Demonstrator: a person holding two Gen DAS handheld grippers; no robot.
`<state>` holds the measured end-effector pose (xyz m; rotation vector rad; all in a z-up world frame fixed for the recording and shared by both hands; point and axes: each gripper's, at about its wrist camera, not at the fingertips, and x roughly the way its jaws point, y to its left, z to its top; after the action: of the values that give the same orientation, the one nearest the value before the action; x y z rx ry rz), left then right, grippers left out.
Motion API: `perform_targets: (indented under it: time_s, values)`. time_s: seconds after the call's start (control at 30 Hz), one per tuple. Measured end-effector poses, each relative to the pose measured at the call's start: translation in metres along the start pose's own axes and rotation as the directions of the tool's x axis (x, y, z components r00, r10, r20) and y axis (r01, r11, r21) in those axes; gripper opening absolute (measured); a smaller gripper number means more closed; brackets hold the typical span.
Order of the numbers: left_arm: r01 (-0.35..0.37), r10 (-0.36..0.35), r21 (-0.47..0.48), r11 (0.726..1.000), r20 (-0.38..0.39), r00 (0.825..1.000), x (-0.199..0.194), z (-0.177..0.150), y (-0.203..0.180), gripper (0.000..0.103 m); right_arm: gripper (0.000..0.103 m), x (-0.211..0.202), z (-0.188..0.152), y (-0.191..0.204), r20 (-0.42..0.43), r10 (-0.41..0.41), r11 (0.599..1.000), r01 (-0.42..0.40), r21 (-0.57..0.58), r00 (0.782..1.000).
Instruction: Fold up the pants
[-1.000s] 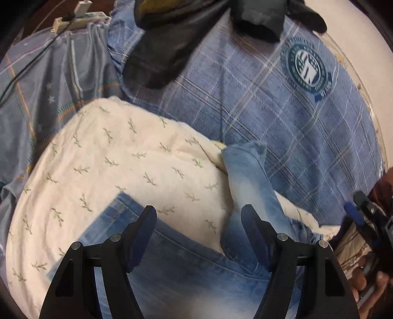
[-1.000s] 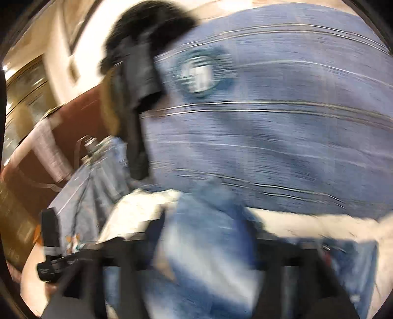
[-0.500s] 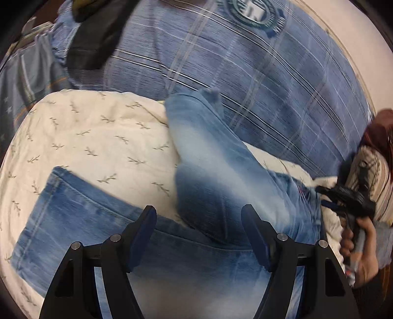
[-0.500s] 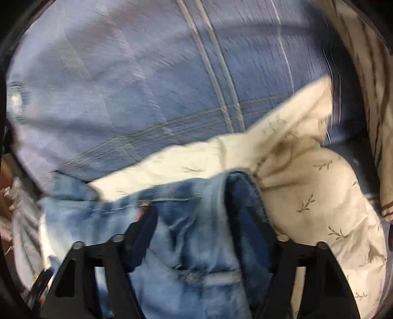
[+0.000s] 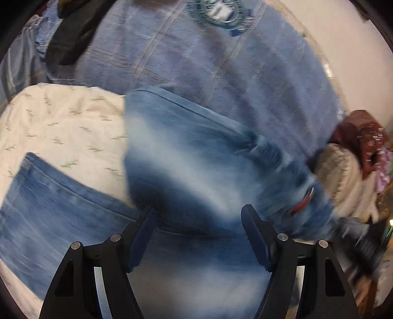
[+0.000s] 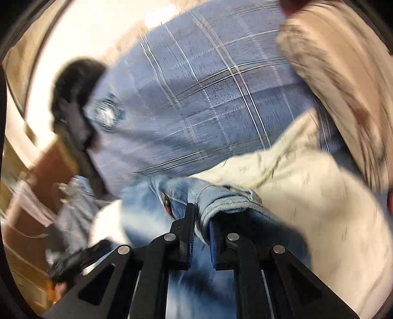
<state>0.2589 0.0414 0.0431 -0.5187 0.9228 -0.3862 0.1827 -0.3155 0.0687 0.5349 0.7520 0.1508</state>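
Denim jeans point(image 5: 191, 171), faded blue, lie doubled over a cream leaf-print pillow point(image 5: 63, 122); left gripper point(image 5: 197, 220) spread above them. Right view: right gripper point(image 6: 202, 216), jaws just closed, pinches the jeans' waistband point(image 6: 228, 198); plaid sheet point(image 6: 208, 98) behind.

Bedding: a blue plaid sheet point(image 5: 258, 81) is spread over the bed, with a round teal emblem point(image 5: 217, 9) printed on it.
Cover: a cream cloth with small leaf sprigs point(image 5: 61, 122) is laid over the sheet.
Dark item: a black garment point(image 5: 71, 36) is seen at the sheet's far edge.
Wall: a pale, plain wall point(image 5: 348, 49) is seen behind the bed.
Furniture: reddish-brown wood point(image 6: 32, 196) is visible beside the bed, blurred.
Light: warm indoor lighting is cast throughout.
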Motion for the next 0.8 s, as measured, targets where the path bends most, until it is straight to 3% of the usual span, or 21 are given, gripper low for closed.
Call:
perform_targets:
  time_s: [0.1, 0.17, 0.33, 0.47, 0.53, 0.6, 0.63, 0.67, 0.7, 0.73, 0.77, 0.8]
  values:
    - [0.042, -0.041, 0.021, 0.999, -0.058, 0.997, 0.003, -0.002, -0.023, 0.073, 0.009, -0.007, -0.048, -0.016, 0.008, 0.073, 0.994, -0.074, 0.084, 0.997]
    - [0.054, -0.053, 0.012, 0.998, -0.098, 0.994, 0.01, -0.002, -0.034, 0.074, 0.009, -0.001, -0.071, -0.03, -0.022, 0.082, 0.988, -0.078, 0.133, 0.996]
    - [-0.02, 0.01, -0.06, 0.998, -0.168, 0.986, 0.039, 0.0, -0.032, 0.072, 0.009, 0.004, -0.064, -0.039, -0.038, 0.134, 0.981, -0.127, 0.144, 0.99]
    - [-0.012, -0.018, -0.185, 0.983, -0.158, 0.987, 0.047, 0.019, -0.03, 0.072, 0.009, 0.007, -0.07, -0.044, -0.065, 0.126, 0.983, -0.116, 0.145, 0.99]
    - [-0.055, 0.036, -0.184, 0.981, -0.106, 0.994, 0.044, 0.034, -0.036, 0.074, 0.009, 0.007, -0.069, -0.048, -0.075, 0.129, 0.981, -0.116, 0.152, 0.989]
    - [-0.144, 0.122, -0.18, 0.973, -0.126, 0.984, 0.053, 0.038, -0.039, 0.073, 0.009, 0.005, -0.071, -0.049, -0.072, 0.135, 0.98, -0.123, 0.155, 0.988]
    - [-0.187, 0.158, -0.177, 0.966, -0.167, 0.973, 0.064, 0.04, -0.037, 0.068, 0.009, 0.003, -0.073, -0.049, -0.076, 0.135, 0.981, -0.122, 0.147, 0.988]
    - [-0.196, 0.163, -0.176, 0.965, -0.184, 0.969, 0.07, 0.039, -0.037, 0.038, 0.009, 0.003, -0.073, -0.047, -0.087, 0.13, 0.984, -0.117, 0.134, 0.988]
    - [-0.182, 0.148, -0.172, 0.968, -0.195, 0.97, 0.073, 0.038, -0.036, 0.018, 0.009, 0.005, -0.072, -0.047, -0.097, 0.128, 0.985, -0.115, 0.127, 0.987]
    - [-0.192, 0.158, -0.155, 0.969, -0.207, 0.966, 0.073, 0.036, -0.037, 0.01, 0.009, 0.005, -0.072, -0.048, -0.099, 0.135, 0.984, -0.121, 0.133, 0.986]
    - [-0.184, 0.155, -0.153, 0.971, -0.183, 0.971, 0.066, 0.032, -0.04, 0.01, 0.009, 0.002, -0.071, -0.049, -0.09, 0.139, 0.982, -0.125, 0.14, 0.986]
    - [-0.129, 0.11, -0.15, 0.98, -0.129, 0.986, 0.05, 0.026, -0.043, 0.01, 0.009, -0.003, -0.069, -0.05, -0.077, 0.139, 0.983, -0.128, 0.135, 0.987]
